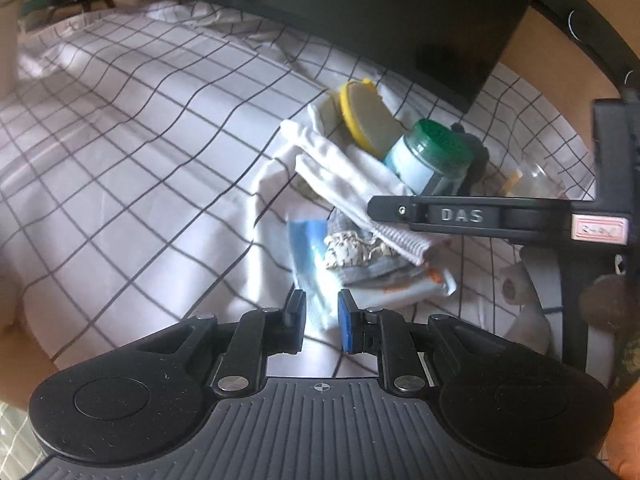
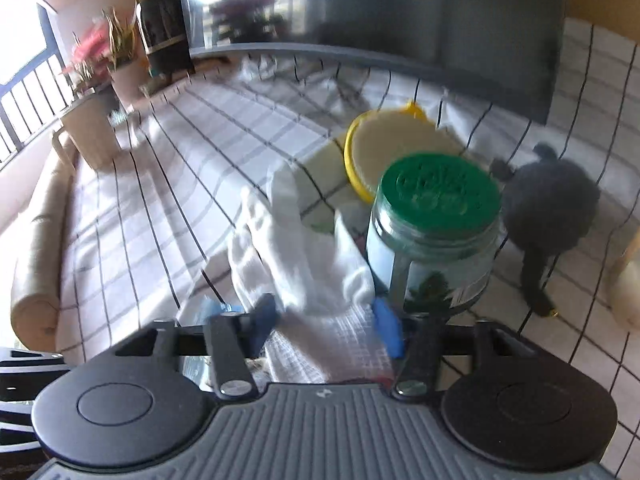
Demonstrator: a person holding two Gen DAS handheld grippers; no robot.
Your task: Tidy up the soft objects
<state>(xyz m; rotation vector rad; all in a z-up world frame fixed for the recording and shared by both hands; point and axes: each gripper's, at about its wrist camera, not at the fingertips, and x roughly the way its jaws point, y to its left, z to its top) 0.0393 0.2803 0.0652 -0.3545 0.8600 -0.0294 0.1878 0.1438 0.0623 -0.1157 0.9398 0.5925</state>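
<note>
1. Between the blue pads of the right tongs (image 2: 326, 326) a white cotton glove (image 2: 304, 256) is seen, its ribbed cuff lying in the gap; the pads stand at either edge of the cuff, but motion blur leaves it unclear whether they press on it.
2. Just ahead and to the right of those tongs, a jar with a green lid (image 2: 436, 224) is found upright, touching the glove's edge.
3. Behind the jar, a round yellow-rimmed sponge (image 2: 388, 148) is propped at a tilt.
4. To the right of the jar, a dark grey plush toy (image 2: 550, 204) is laid on the checked tablecloth (image 2: 132, 220).
5. The left tongs (image 1: 321, 316) are held nearly together, with a narrow gap and nothing gripped between them.
6. Just ahead of the left tongs, a blue cloth (image 1: 306, 240) is spread, and beside it to the right a heap of patterned fabrics (image 1: 360, 256) is piled.
7. Over that heap, the right tongs are seen reaching in from the right, with the glove's cuff at their tip.
8. Far ahead, a dark monitor (image 1: 380, 12) is stood on the tablecloth.
</note>
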